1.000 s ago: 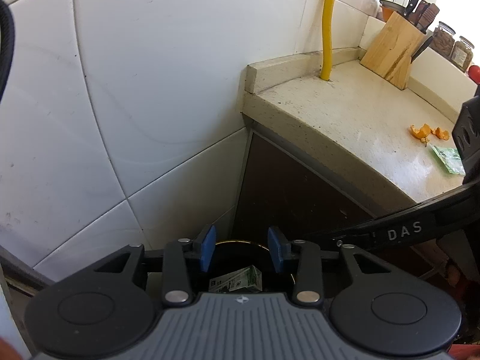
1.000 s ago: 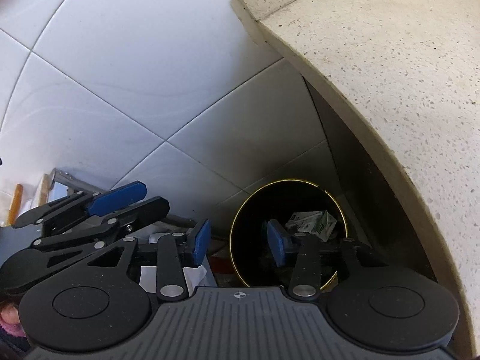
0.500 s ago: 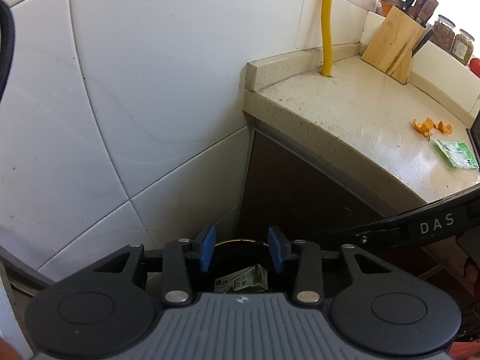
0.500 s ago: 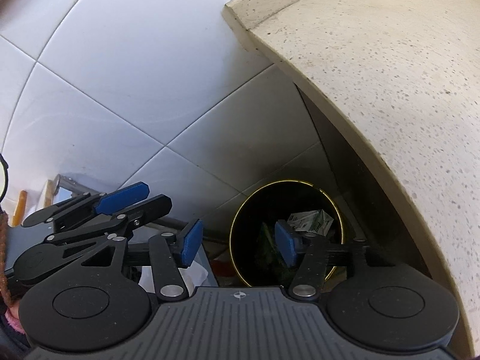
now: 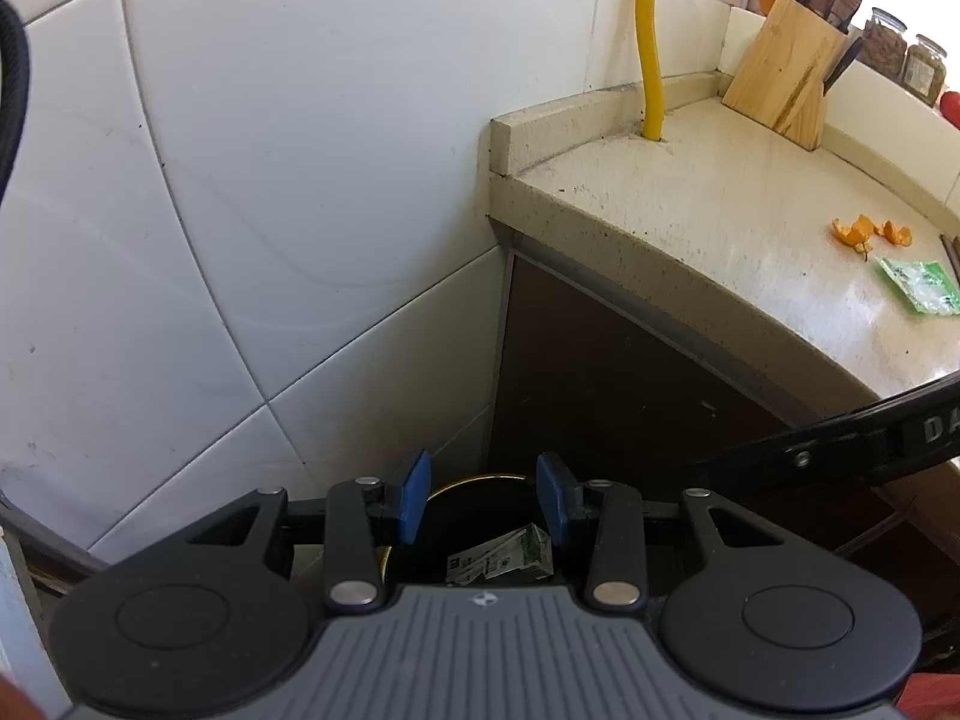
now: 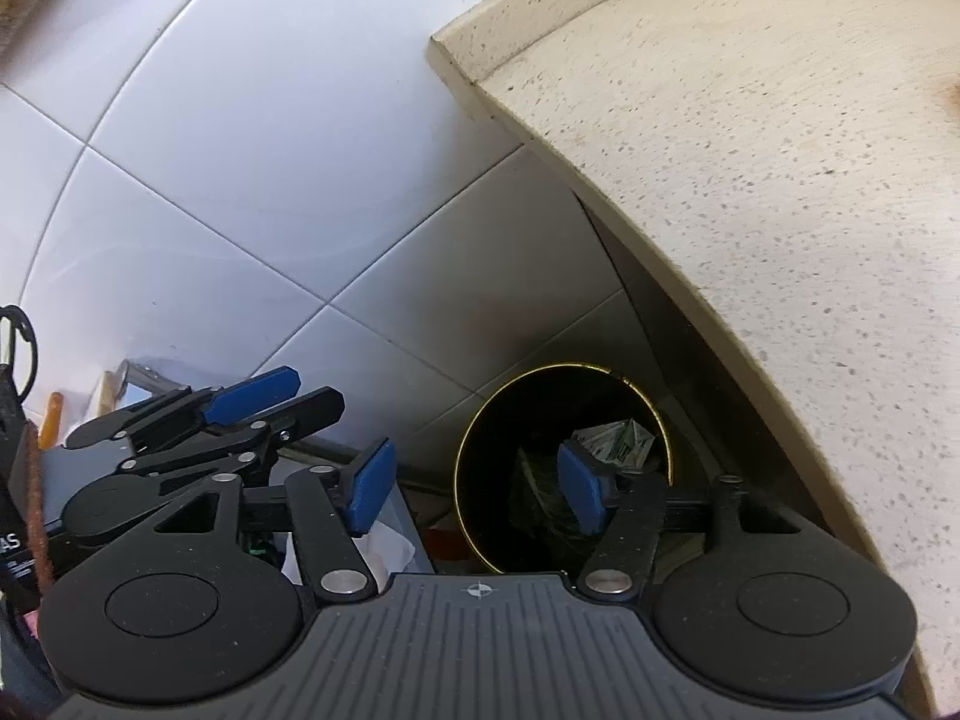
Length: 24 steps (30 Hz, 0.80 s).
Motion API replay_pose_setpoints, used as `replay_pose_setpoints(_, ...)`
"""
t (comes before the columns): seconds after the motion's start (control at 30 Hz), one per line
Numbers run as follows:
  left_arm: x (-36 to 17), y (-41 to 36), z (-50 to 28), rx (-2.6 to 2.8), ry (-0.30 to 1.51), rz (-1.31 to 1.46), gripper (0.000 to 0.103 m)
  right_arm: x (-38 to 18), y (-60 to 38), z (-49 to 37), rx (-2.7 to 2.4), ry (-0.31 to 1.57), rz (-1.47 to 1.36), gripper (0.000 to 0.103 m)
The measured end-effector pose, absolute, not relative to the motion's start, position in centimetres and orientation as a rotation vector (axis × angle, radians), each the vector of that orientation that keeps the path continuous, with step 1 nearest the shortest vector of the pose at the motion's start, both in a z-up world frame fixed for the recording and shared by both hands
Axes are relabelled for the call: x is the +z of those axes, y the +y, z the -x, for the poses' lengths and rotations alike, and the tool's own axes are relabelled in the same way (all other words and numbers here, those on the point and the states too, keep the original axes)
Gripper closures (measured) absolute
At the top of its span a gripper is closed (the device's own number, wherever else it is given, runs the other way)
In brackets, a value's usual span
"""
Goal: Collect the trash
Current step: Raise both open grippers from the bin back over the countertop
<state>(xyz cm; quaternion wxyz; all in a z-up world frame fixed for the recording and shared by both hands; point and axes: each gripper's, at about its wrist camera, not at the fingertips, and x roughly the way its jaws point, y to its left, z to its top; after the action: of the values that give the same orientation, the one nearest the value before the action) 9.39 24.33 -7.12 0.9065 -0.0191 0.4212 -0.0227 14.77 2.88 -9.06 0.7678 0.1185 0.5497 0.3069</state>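
Below, both grippers hovering over a black bin (image 6: 561,468) tucked between tiled wall (image 5: 288,192) and cabinet. Left gripper (image 5: 483,498) standing with fingers moderately parted, gripping nothing; right gripper (image 6: 474,483) spread wider, likewise empty. Crumpled green-and-white packet (image 5: 501,555) lying inside the bin, tilted against its wall. Remaining on the counter (image 5: 720,228): orange peel (image 5: 867,233) and a green wrapper (image 5: 918,285), lying flat, long axis running diagonally from peel toward the counter's front edge. Risking, presumably, a failed pinch on the thin wrapper, or nudging it off the edge; clipping the counter lip while rising.
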Motion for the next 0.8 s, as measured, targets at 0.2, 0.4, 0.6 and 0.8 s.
replay_pose_setpoints(0.2,-7.1,24.0,-9.3,-0.05,0.866,0.007,0.067,-7.8,1.1,-14.2,0.662,1.16,-0.29,0.034)
replay_pose_setpoints(0.4,-7.1,23.6,-9.3,-0.068,0.864,-0.02,0.066,-5.6,-1.9,-13.2,0.645,1.094,-0.336,0.031)
replay_pose_setpoints(0.6,-7.5,23.0,-9.5,-0.083,0.892,-0.058,0.066,-3.9,-4.6,-12.3,0.611,1.025,-0.356,0.03)
replay_pose_setpoints(0.8,-7.6,22.8,-9.7,-0.094,0.928,-0.029,0.066,-2.8,-7.5,-11.6,0.573,0.983,-0.369,0.027)
